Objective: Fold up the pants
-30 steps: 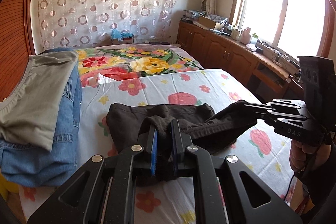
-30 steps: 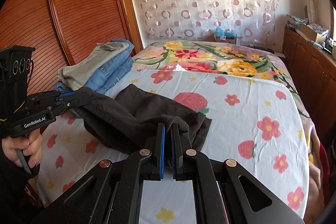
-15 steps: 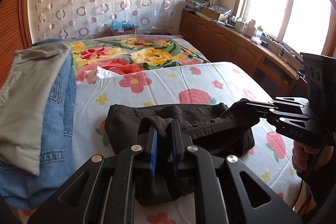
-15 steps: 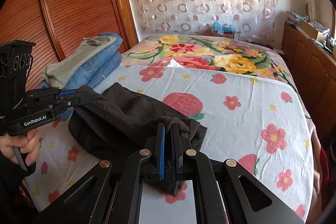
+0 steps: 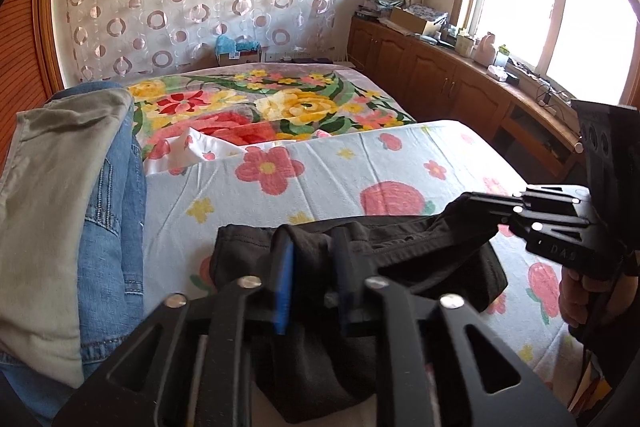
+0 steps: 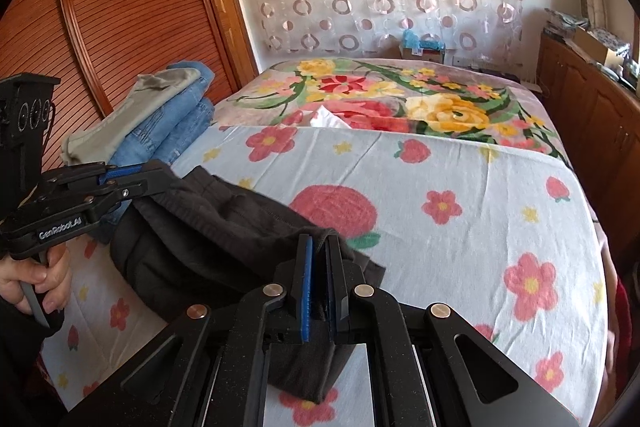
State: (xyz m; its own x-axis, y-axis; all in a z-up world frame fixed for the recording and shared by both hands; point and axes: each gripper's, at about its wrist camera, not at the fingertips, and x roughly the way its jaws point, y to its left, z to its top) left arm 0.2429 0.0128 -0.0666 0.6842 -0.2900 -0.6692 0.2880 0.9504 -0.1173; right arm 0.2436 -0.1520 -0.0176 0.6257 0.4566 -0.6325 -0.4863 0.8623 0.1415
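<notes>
In the left wrist view, the crumpled black fabric pants (image 5: 360,251) are seen at 6 o'clock on the pale flower-printed bed sheet (image 5: 280,187). A fold of them is clamped between the blue-padded fingers of the left gripper (image 5: 310,267), which is held low and pointed along the bed. Only here are the bright window (image 5: 560,7) and the long wooden cabinet (image 5: 440,79) shown, at 2 o'clock. The right gripper (image 5: 472,205) enters level from 3 o'clock, closed on another edge of the pants; faint lettering on its body seems to read "DAS". At 9 o'clock a stack of folded blue jeans under a grey-green garment (image 5: 60,207) is seen.

In the right wrist view, a hanging edge of the pants (image 6: 224,227) is pinched between the nearly closed fingers of the right gripper (image 6: 318,271). Only here is the ribbed wooden sliding door (image 6: 120,27) shown, at 10 o'clock. At 9 o'clock the left gripper (image 6: 160,175) is held level by a bare hand (image 6: 36,279), and "GenRobot.AI" is read on it.
</notes>
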